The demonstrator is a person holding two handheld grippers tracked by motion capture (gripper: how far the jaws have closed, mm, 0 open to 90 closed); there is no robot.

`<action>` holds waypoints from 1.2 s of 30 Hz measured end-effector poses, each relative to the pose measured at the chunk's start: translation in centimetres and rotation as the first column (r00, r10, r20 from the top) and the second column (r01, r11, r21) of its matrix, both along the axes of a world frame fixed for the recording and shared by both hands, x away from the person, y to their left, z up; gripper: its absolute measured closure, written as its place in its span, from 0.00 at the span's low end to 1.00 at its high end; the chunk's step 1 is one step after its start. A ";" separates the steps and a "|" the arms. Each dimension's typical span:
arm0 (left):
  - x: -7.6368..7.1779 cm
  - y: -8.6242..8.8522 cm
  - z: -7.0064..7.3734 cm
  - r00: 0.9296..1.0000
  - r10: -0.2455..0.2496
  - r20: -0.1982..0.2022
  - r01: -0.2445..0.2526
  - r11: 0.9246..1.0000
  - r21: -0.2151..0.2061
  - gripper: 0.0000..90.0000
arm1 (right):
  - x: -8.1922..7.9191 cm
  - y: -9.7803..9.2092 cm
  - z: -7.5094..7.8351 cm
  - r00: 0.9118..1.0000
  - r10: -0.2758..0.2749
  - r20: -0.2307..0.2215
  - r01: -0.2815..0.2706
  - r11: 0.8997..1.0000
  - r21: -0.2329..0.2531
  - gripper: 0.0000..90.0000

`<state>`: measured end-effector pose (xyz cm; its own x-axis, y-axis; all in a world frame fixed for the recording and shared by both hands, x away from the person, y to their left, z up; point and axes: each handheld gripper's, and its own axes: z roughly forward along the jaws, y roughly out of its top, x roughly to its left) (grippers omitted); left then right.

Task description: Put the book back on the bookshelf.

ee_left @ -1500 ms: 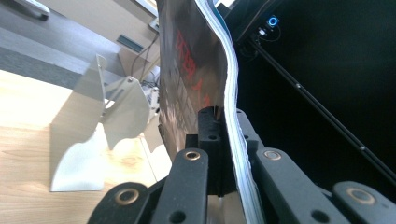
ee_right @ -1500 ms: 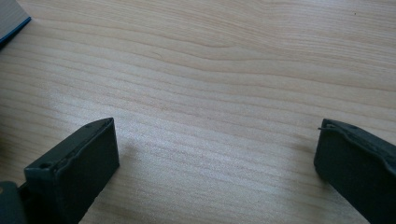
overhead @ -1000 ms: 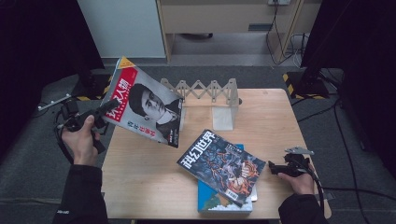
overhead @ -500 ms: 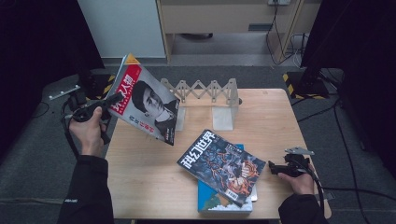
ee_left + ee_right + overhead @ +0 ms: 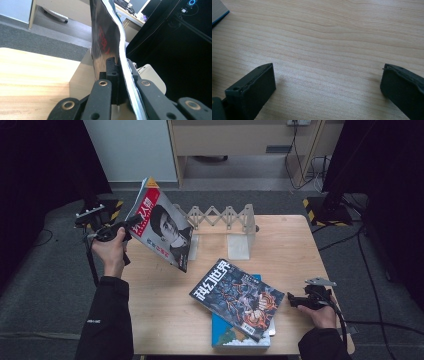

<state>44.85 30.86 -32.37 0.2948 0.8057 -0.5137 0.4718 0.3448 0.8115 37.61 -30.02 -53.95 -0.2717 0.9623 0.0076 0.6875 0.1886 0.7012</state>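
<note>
The left hand (image 5: 111, 251), raised beyond the table's (image 5: 295, 245) left edge, holds the left gripper (image 5: 131, 222) clamped on a glossy red-titled magazine (image 5: 162, 230), tilted clear of the pale wood. The right gripper (image 5: 296, 299) rests low at the right edge, jaws spread over bare grain. Two flat, overlapping books (image 5: 237, 301) lie between.

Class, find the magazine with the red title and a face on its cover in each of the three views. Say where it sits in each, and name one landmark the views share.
High view: magazine upper left, tilted, lifted over the table's left edge, clamped by the left gripper.
Left gripper view: magazine edge-on, rising from bottom centre between the jaws.
Right gripper view: not in it.
Shared landmark: the wooden table.
</note>
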 end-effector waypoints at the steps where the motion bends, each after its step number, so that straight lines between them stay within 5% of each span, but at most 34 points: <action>1: 0.2 -0.2 0.0 1.000 0.001 -0.001 -0.001 1.000 0.010 0.95 | 0.0 0.0 0.0 1.000 0.000 0.000 0.000 1.000 0.000 0.00; 15: 1.5 -2.8 0.2 1.000 0.012 0.013 -0.014 0.989 0.145 0.95 | 0.0 0.0 0.0 1.000 -0.001 0.000 0.001 1.000 0.000 0.00; 36: 1.6 -4.5 -1.2 1.000 -0.024 -0.014 0.026 0.968 0.251 0.95 | 0.0 0.0 0.0 1.000 -0.001 0.003 0.001 1.000 0.000 0.00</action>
